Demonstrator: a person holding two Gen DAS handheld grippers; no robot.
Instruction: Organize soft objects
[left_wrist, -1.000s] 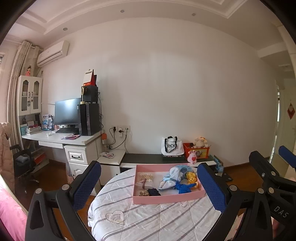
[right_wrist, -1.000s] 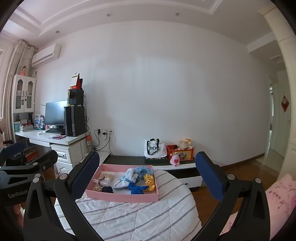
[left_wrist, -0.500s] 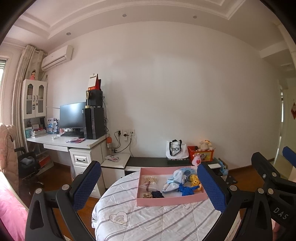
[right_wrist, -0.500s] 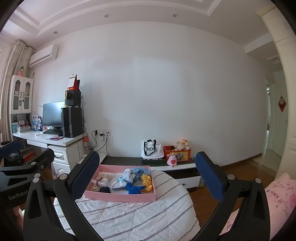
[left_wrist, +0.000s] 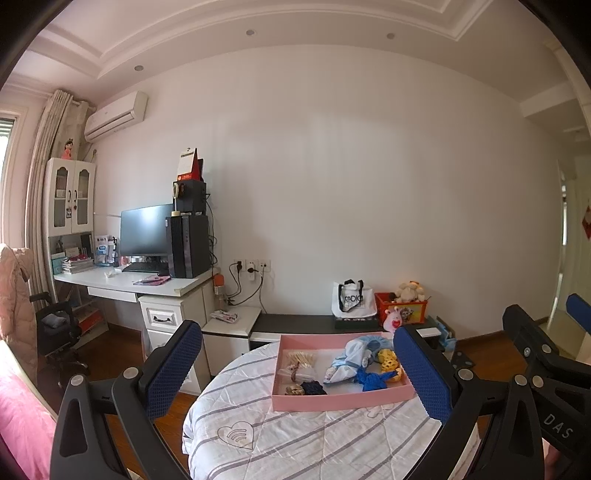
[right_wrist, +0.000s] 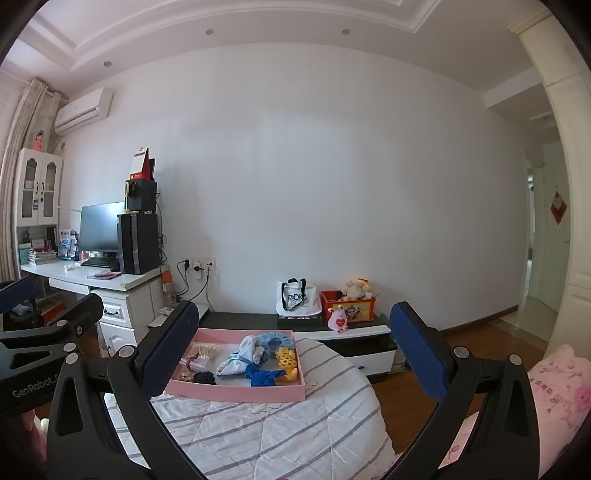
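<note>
- The small items at the left end of the pink tray (left_wrist: 332, 403) cannot be identified; a pale bundle and a dark blob are seen there, blurred by distance.
- The right end of the tray is partly hidden behind the blue pad of the left gripper (left_wrist: 306, 369) in the left wrist view; in the right wrist view its left edge is covered by a pad of the right gripper (right_wrist: 295, 354).
- The round surface under the striped quilt (left_wrist: 295, 443) is fully covered, so what carries the tray cannot be told.
- The soft objects are seen inside the tray: a light blue cloth bundle (left_wrist: 349, 360), a yellow plush (left_wrist: 388, 360) and a dark blue fabric piece (left_wrist: 373, 380), lying close together toward its right half.
- Both grippers are held level, well apart from the tray and pointed toward it and the far wall; the fingers (left_wrist: 173, 362) of each are spread wide with nothing between them.
- The right gripper's body is seen at the right edge of the left wrist view; the left gripper's body appears at the left edge of the right wrist view.
- Compared with the earlier frames, the tray and the computer desk (left_wrist: 129, 282) are seen slightly lower and more to the right in the left wrist view; the finger spacing is unchanged and the tray contents are undisturbed.
</note>
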